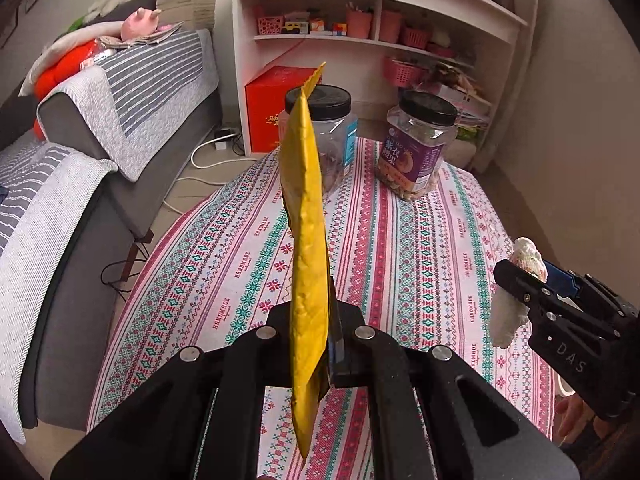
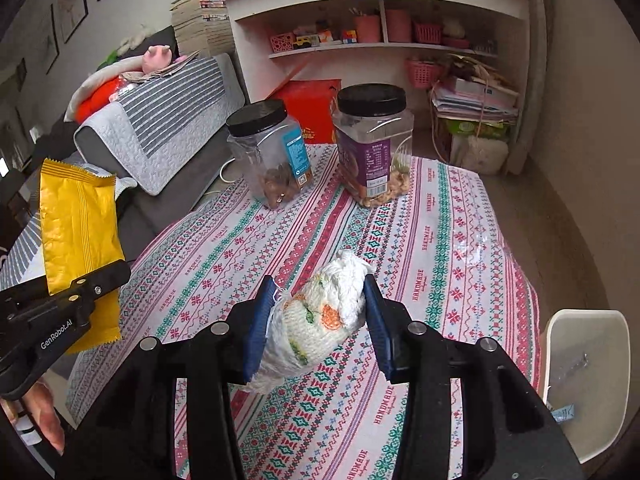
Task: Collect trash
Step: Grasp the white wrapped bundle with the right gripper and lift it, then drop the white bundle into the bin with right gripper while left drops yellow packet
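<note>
My left gripper (image 1: 314, 344) is shut on a yellow snack wrapper (image 1: 306, 240), held edge-on and upright above the table; the wrapper also shows flat at the left of the right wrist view (image 2: 78, 224). My right gripper (image 2: 320, 320) is shut on a crumpled white tissue wad with an orange and green print (image 2: 320, 316), held above the table; the wad also shows at the right of the left wrist view (image 1: 516, 292). A white bin (image 2: 588, 380) stands on the floor at the table's right, with scraps inside.
The table wears a patterned cloth (image 2: 420, 240). Two black-lidded clear nut jars stand at its far end: a blue-labelled one (image 2: 272, 152) and a purple-labelled one (image 2: 372, 144). A grey sofa (image 1: 80, 184) runs along the left. A white shelf unit (image 1: 380, 20) and a red box (image 1: 272, 104) stand behind.
</note>
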`<state>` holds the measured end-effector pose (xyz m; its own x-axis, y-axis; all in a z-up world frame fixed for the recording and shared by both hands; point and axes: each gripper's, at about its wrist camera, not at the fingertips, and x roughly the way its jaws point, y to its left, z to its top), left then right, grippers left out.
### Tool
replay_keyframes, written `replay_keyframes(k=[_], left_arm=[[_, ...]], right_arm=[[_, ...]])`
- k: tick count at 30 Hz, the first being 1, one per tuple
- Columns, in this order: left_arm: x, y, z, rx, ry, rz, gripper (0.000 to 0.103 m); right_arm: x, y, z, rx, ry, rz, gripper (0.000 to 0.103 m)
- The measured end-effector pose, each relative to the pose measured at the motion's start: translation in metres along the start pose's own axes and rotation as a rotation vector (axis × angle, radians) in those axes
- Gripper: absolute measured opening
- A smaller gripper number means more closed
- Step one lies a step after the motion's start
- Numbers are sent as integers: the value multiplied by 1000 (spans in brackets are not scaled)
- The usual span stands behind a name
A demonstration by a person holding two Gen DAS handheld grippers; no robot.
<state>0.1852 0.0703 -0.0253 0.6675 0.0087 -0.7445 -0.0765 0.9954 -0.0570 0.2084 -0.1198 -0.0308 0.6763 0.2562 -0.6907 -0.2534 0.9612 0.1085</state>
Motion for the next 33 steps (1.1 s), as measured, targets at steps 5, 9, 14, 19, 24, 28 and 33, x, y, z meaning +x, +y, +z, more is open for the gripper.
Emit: replay_keyframes(k=[5, 9, 14, 19, 24, 28, 33], left_arm=[[-4, -15, 1, 16, -11, -23, 8], [-4, -28, 1, 28, -12, -42, 8], [-5, -41, 1, 48, -15, -62, 8], [-7, -53, 1, 61, -21, -78, 8], [-8, -68, 1, 77, -26, -97, 8], [-10, -83, 0, 96, -32, -115, 8], [-12, -102, -1, 114, -36, -138, 8]], right_arm=[[-10, -12, -1, -5, -16, -23, 42], [-17, -20, -3, 2, -24, -39, 42], [-25, -31, -6, 7, -30, -59, 42], [-35, -45, -8, 18, -38, -86, 42], [-44, -61, -10, 36, -46, -115, 42], [-51, -74, -13, 49, -50, -136, 42], [-61, -91, -17, 62, -51, -164, 42]])
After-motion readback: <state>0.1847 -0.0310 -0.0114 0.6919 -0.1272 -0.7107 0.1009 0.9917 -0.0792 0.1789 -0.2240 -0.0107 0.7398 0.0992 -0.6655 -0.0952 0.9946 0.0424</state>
